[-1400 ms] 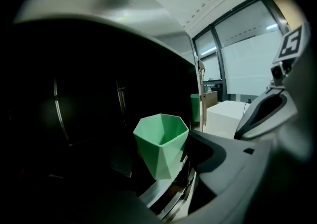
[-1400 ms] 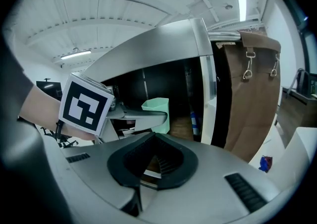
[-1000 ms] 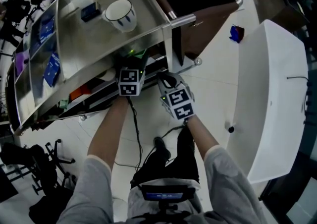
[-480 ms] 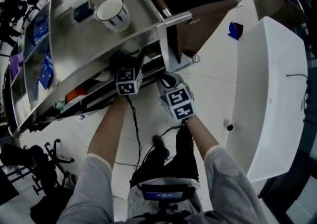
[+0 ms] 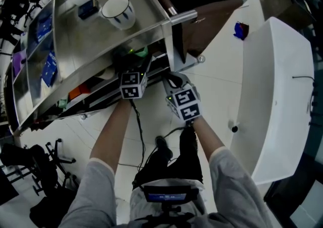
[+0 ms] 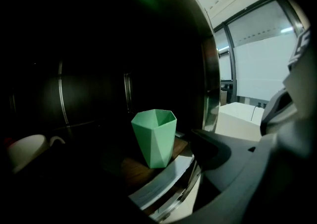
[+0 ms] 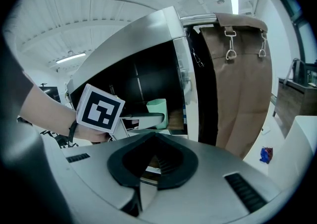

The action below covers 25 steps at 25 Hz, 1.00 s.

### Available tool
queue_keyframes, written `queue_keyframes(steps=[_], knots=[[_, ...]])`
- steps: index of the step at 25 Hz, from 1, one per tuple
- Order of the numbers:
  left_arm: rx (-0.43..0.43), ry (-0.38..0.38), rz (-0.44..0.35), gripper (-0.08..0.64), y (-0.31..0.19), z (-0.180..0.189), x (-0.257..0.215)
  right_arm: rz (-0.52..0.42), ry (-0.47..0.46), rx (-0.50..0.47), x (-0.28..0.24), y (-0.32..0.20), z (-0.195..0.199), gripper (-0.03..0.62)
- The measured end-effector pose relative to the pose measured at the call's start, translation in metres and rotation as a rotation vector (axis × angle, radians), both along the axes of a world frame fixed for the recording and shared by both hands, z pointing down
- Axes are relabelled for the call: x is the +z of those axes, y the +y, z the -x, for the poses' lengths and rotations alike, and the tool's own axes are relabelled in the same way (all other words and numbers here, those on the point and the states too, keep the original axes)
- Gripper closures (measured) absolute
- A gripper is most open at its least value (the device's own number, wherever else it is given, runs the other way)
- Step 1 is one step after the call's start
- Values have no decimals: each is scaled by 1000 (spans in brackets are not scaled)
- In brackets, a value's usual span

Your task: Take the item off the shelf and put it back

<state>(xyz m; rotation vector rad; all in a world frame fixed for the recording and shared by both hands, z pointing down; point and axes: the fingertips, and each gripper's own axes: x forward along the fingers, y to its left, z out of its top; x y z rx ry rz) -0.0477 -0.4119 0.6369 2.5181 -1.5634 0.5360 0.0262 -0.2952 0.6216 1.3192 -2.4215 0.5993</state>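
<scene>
On the lower level of the shelf (image 5: 96, 40), one green cup (image 6: 154, 136) stands untouched before your left gripper (image 5: 132, 75), whose jaws are spread; your right gripper (image 5: 172, 78), beside the shelf, is closed on nothing.

The shelf (image 5: 96, 40) is shiny metal, the green cup (image 6: 154, 138) smooth matt plastic, the board (image 6: 179, 143) under it wood.

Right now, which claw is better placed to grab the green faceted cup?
Left. The left claw is open and faces the green faceted cup inside the steel shelf; the right claw is shut, outside it.
</scene>
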Motion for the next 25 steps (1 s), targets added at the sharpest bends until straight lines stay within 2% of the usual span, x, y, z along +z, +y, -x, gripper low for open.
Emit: queue_keyframes(steps=[6,11,15,20,25], knots=[[-1,-3,20,163,39,17,-19,11,20,5,-12,20,1,583],[-38,23,85,164,97,48,-43,17,44,19,-33,50,0,583],[-24,44,104,179,145,65,-71,9,59,1,-59,72,8,583],[-64,68,107,281,196,97,-100,-12,60,-33,-86,97,24,583],[-143,83,92,322,234,136,-123,-15,59,-47,-100,117,31,583]])
